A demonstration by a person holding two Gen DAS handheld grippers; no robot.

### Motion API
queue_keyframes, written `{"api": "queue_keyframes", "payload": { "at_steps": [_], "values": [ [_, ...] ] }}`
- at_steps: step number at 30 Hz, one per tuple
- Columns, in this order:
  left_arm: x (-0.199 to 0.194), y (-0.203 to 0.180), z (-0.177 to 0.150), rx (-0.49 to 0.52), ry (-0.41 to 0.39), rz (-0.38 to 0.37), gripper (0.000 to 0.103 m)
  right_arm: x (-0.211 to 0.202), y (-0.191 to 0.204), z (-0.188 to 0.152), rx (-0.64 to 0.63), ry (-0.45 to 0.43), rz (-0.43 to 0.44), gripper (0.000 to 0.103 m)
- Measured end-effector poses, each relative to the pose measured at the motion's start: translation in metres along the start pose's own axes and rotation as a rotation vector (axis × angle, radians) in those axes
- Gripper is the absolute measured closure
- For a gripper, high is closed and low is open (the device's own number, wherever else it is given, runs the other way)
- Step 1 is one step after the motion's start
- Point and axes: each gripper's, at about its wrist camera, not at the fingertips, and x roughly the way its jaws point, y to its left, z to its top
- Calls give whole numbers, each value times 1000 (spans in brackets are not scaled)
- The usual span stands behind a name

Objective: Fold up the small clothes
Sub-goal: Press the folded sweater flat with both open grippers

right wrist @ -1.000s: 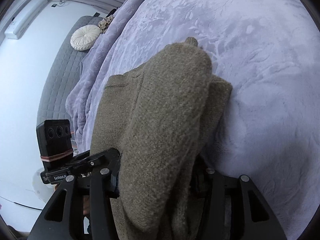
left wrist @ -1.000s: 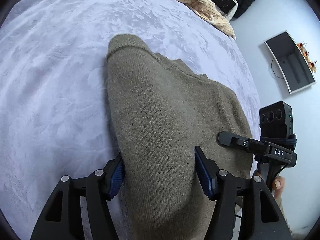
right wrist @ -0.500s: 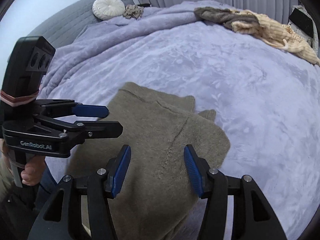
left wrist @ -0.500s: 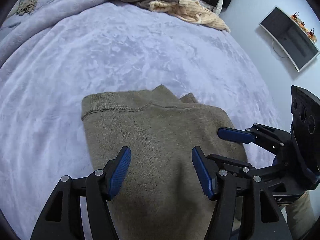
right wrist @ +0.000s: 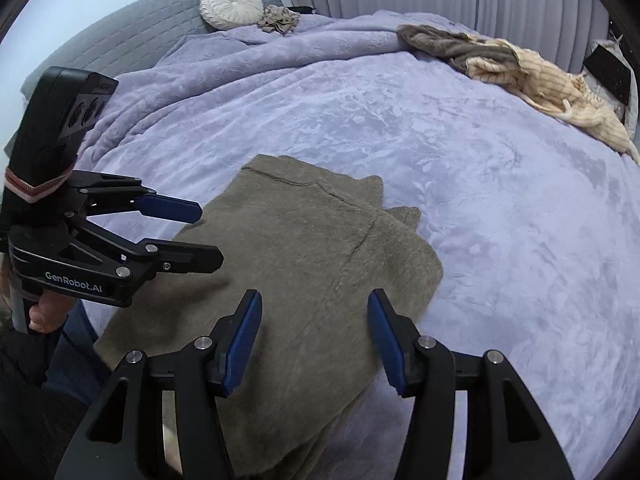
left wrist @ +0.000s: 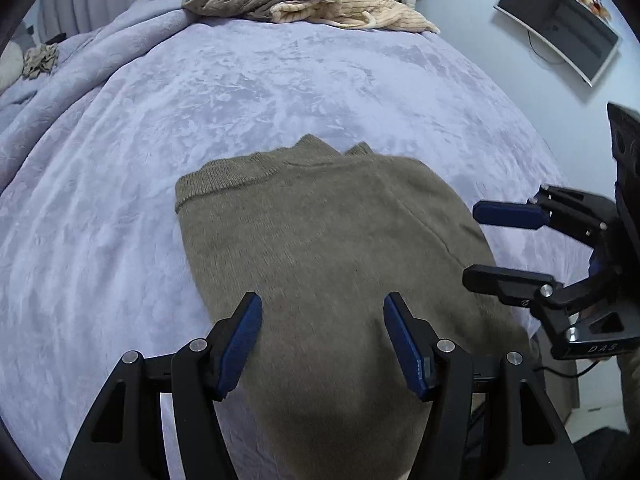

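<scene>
The olive sweater (left wrist: 328, 256) is laid flat on the lavender bed (left wrist: 280, 92), near the front edge, its near end drooping over that edge. It is folded narrow: a seam line is seen running down the right part in the right wrist view, where one side has been turned in, and two small corners poke out at the far end. The ribbed hem is seen at the far left corner. The placement near the edge likely keeps it within easy reach of both tools.

The left tool (left wrist: 322, 344) is held above the sweater's near part, jaws apart, nothing pinched between the blue pads (left wrist: 240, 344); cloth is only seen behind the gap. The right tool (right wrist: 314, 340) is likewise spread and empty, hovering over the sweater's right side. Both are tilted down at the cloth, side by side, probably so the fold can be checked and the next grip lined up.

A pile of unfolded clothes (right wrist: 512, 68), brown and cream striped, is left at the far end of the bed, well apart from the sweater, presumably waiting its turn. A round white cushion (right wrist: 232, 4) is seen by the headboard.

A further fold across the length seems the likely next step.
</scene>
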Motion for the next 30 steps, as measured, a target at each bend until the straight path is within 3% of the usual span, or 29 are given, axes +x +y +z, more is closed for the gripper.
{"api": "queue_keyframes", "payload": {
  "at_steps": [4, 6, 9, 14, 22, 26, 30],
  "values": [
    [-10, -21, -29, 56, -8, 28, 38, -31, 27, -22, -54, -39, 56, 44],
    [-6, -27, -38, 82, -6, 76, 38, -38, 37, -32, -75, -52, 107, 44],
    [2, -28, -45, 101, 1, 131, 38, -24, 45, -46, -103, -7, 125, 44],
    [4, -32, -55, 124, -4, 149, 38, 4, 34, -75, -73, 70, 98, 44],
    [13, -22, -65, 93, -33, 115, 38, 18, 27, -98, -36, 18, 97, 44],
    [16, -25, -66, 90, -36, 141, 33, 21, 32, -103, -60, 8, 63, 44],
    [5, -29, -50, 42, 3, 170, 33, 20, 42, -87, -101, 79, 24, 36]
  ]
}}
